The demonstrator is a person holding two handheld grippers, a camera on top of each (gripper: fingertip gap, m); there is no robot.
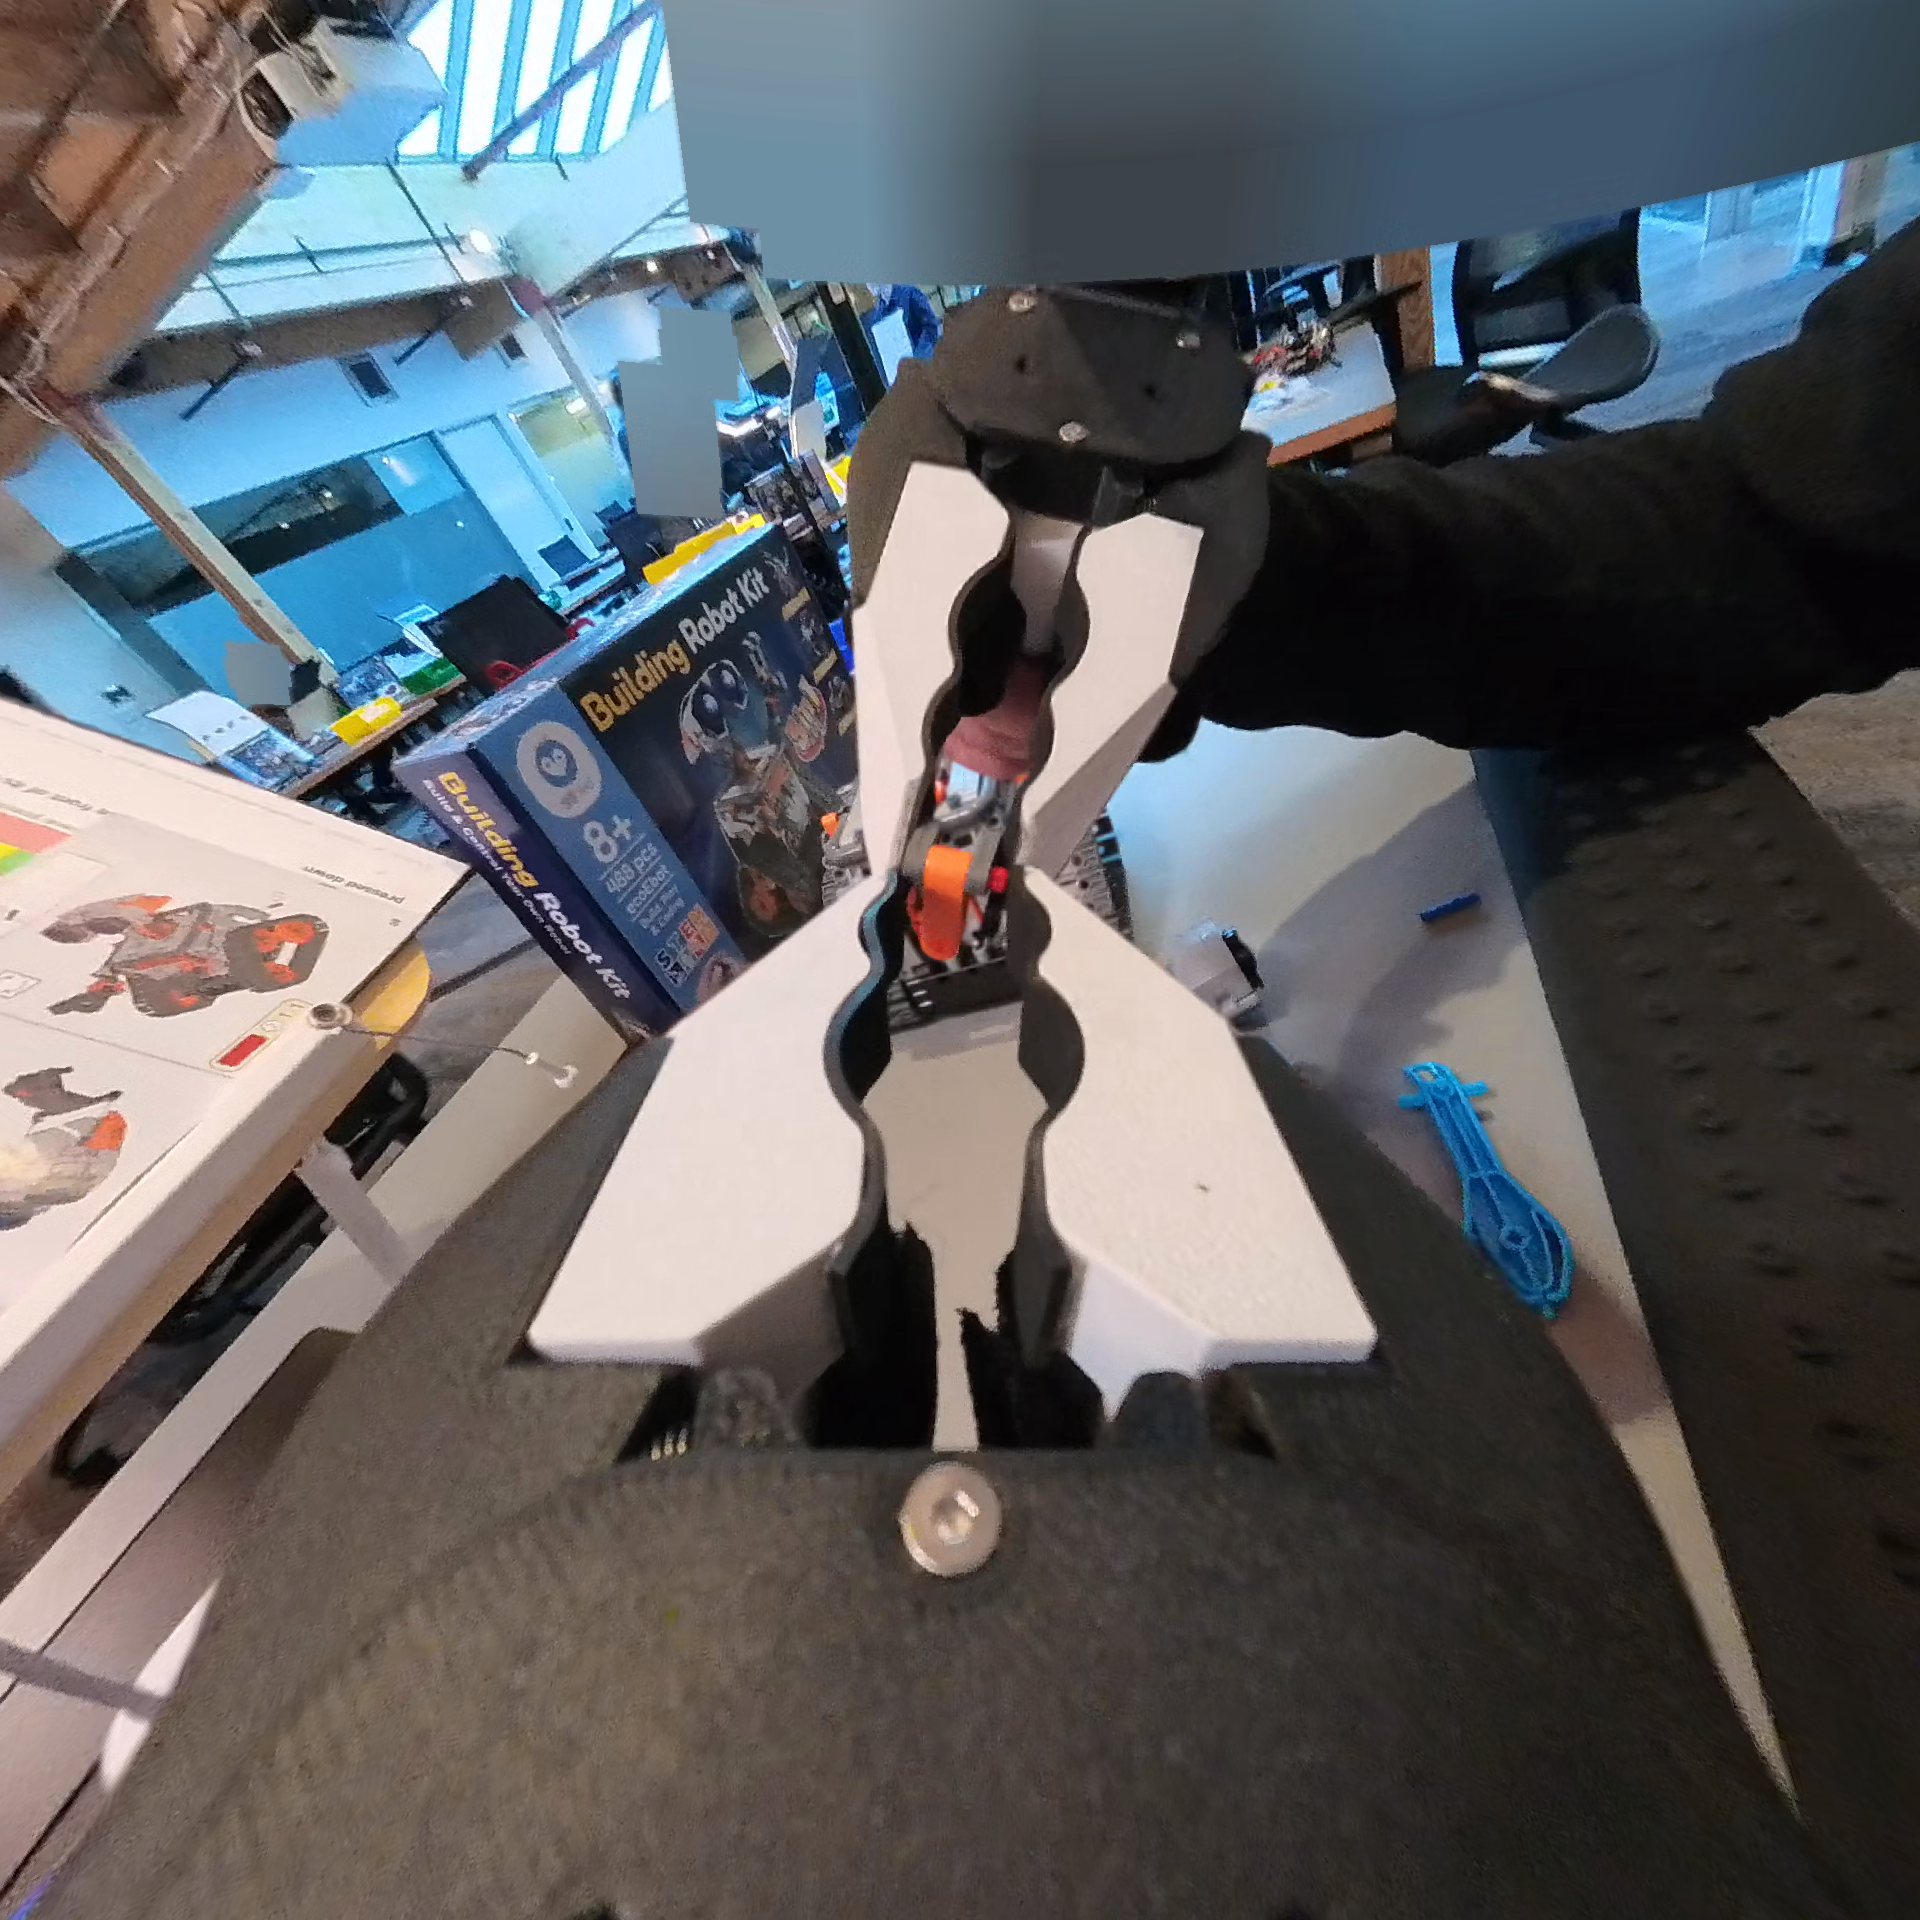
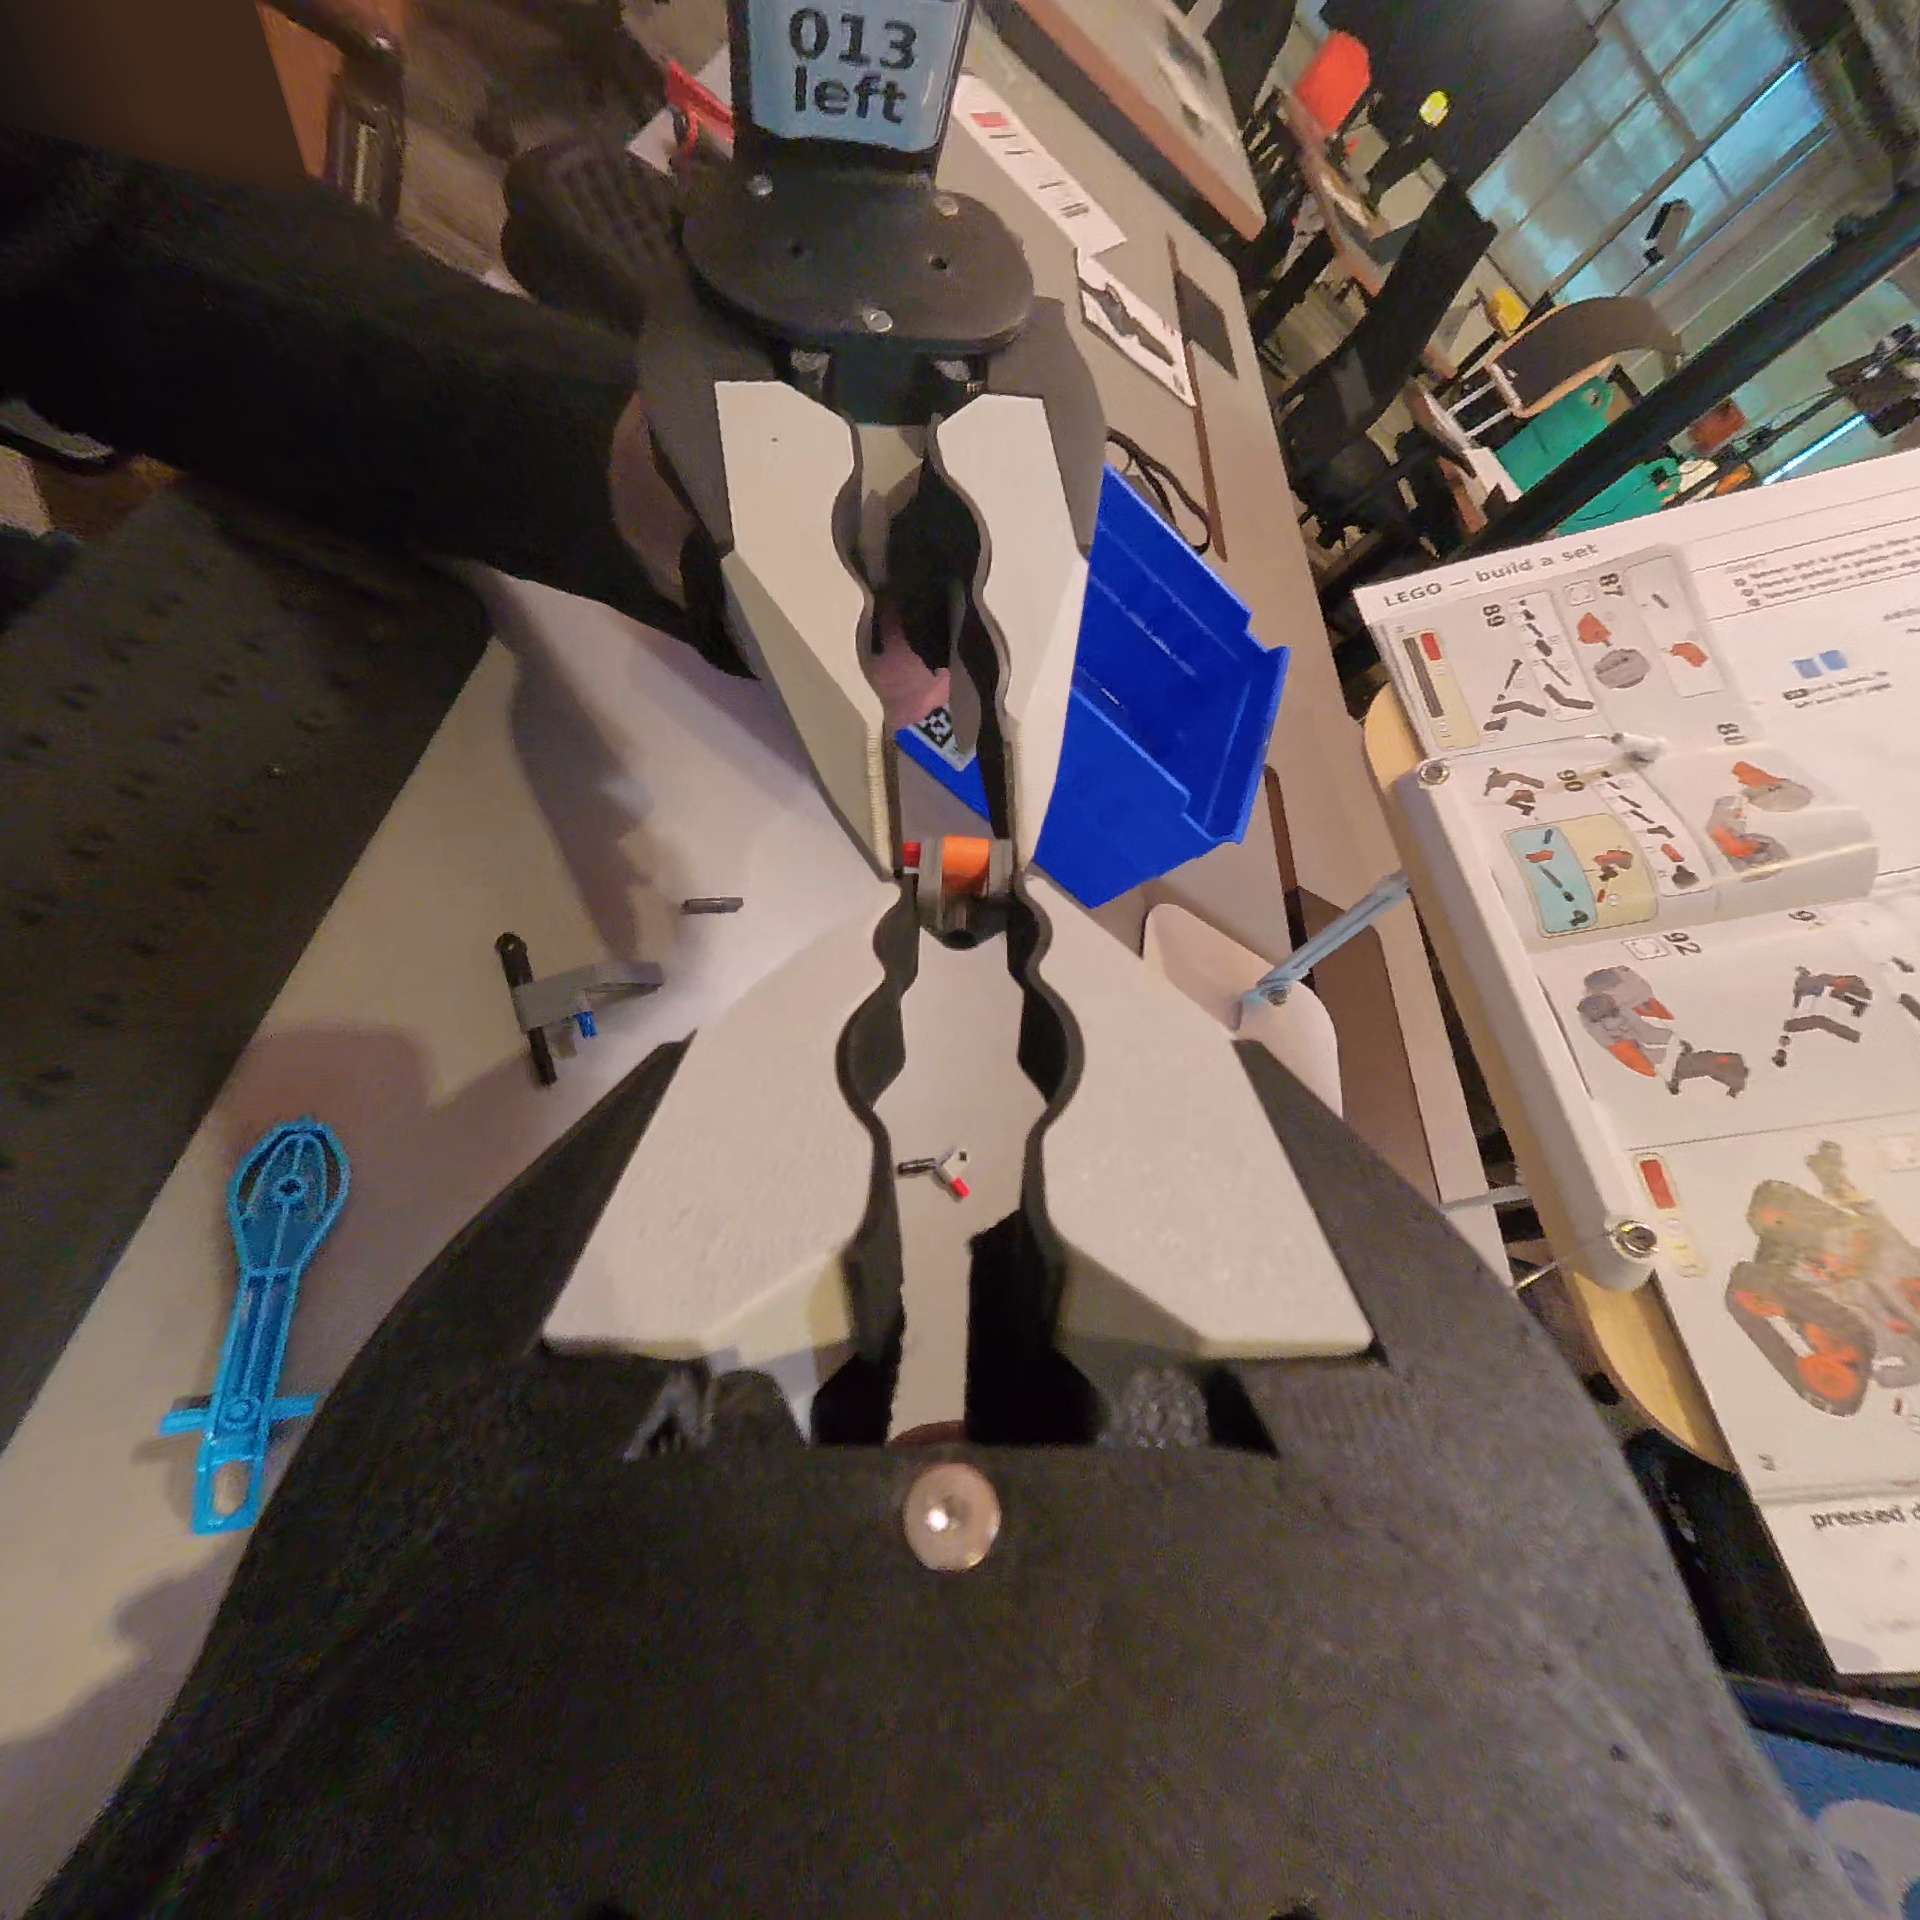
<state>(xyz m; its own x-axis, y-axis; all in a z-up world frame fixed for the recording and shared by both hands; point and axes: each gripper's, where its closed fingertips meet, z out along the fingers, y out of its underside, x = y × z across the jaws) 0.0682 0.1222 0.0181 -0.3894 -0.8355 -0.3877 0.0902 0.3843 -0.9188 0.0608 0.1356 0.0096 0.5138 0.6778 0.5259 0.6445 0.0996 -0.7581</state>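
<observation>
A small orange and grey brick assembly (image 1: 938, 896) sits between the tips of both grippers, which meet tip to tip over the grey table (image 2: 644, 790). My left gripper (image 1: 954, 902) is closed on it from the near side. My right gripper (image 1: 971, 821), held by a black-sleeved arm (image 1: 1558, 603), grips it from the far side. In the right wrist view the assembly (image 2: 966, 860) is pinched by my right gripper (image 2: 961, 906) and by the left gripper (image 2: 948, 836) opposite.
A dark blue kit box (image 1: 665, 790) and a black tracked model (image 1: 1096, 868) stand behind the grippers. A blue bin (image 2: 1143, 707), an instruction board (image 2: 1714, 935), a light blue plastic tool (image 2: 260, 1309), a grey and black part (image 2: 561, 997) and small pins (image 2: 940, 1169) lie around. Both grippers' tips are close together, under 4 cm apart.
</observation>
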